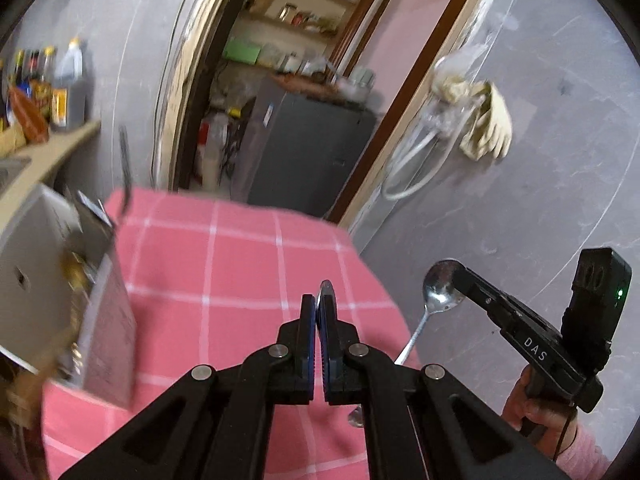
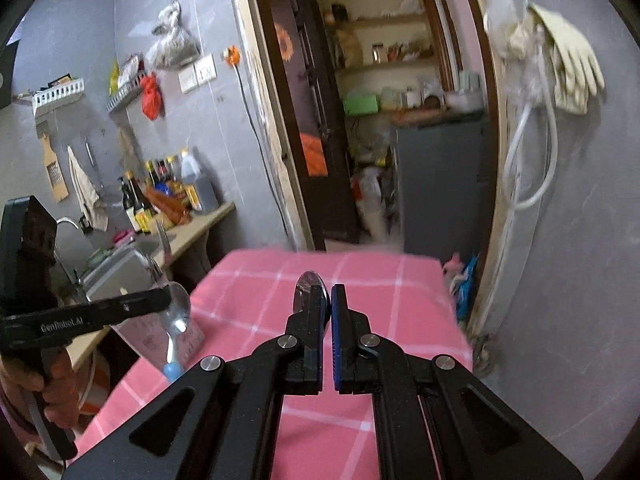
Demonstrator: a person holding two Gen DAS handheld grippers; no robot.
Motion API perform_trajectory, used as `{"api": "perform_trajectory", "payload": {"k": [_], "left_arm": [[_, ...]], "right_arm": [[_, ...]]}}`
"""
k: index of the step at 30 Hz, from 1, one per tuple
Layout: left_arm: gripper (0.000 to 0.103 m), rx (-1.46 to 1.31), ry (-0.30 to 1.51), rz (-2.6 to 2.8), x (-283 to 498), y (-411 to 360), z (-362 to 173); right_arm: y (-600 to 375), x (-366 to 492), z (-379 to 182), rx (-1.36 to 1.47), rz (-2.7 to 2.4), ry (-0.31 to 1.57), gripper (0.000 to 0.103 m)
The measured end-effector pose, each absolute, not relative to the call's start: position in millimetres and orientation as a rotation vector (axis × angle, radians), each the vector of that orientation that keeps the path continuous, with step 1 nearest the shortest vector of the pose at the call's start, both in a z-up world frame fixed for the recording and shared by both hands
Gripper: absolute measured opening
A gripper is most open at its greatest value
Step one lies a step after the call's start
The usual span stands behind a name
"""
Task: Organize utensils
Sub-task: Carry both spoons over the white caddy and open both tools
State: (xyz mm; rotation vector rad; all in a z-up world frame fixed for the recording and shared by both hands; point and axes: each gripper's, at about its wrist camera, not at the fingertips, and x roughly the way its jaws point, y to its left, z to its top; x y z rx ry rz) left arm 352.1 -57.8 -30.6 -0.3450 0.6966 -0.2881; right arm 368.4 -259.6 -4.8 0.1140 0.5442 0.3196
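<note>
Fingers of both grippers are closed, each on a spoon. The left gripper (image 1: 320,308) pinches the bowl of a spoon with a blue handle (image 2: 176,320); from its own camera only the bowl's rim shows edge-on above the pads, while the right wrist view shows the whole of it at about 9 o'clock, bowl clamped in the jaws and handle hanging down toward 6 o'clock. The right gripper (image 2: 327,300) likewise holds a metal spoon (image 1: 438,286) by the bowl, seen from the left wrist view at about 3 o'clock, its thin handle running down toward 7 o'clock. Both spoons are therefore in the air above the pink checked tablecloth (image 1: 224,264), with long axes close to vertical, bowls up.

The metal utensil holder (image 1: 104,320) stands at the left edge of the table, at about 9 o'clock from the left fingers and tilted in that view by the lens or the wrist. Something brownish, too blurred to name, sits in it, and a fork (image 2: 163,240) appears to stand in it in the right wrist view. The left hand looks the nearer to it, so I judge its spoon goes in first, handle down. The right spoon would have to cross over toward 9 o'clock.
</note>
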Motion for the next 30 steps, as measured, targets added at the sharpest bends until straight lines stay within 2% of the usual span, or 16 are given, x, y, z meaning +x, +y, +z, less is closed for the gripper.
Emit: {"api": "perform_trajectory", "payload": {"k": [10, 16, 23, 30], "left_arm": [[0.003, -0.31, 0.522, -0.256, 337, -4, 53], [0.003, -0.281, 0.445, -0.169, 337, 46, 84], [0.003, -0.267, 0.391, -0.053, 348, 108, 94], [0.003, -0.181, 0.362, -0.001, 352, 122, 69]], "right_arm": [[-200, 364, 77, 0.06, 0.36, 0.389, 0.004], [-140, 368, 102, 0.021, 0.4, 0.32, 0.004], [-75, 368, 108, -0.072, 0.406, 0.266, 0.004], [-22, 355, 93, -0.243, 0.377, 0.218, 0.004]]}}
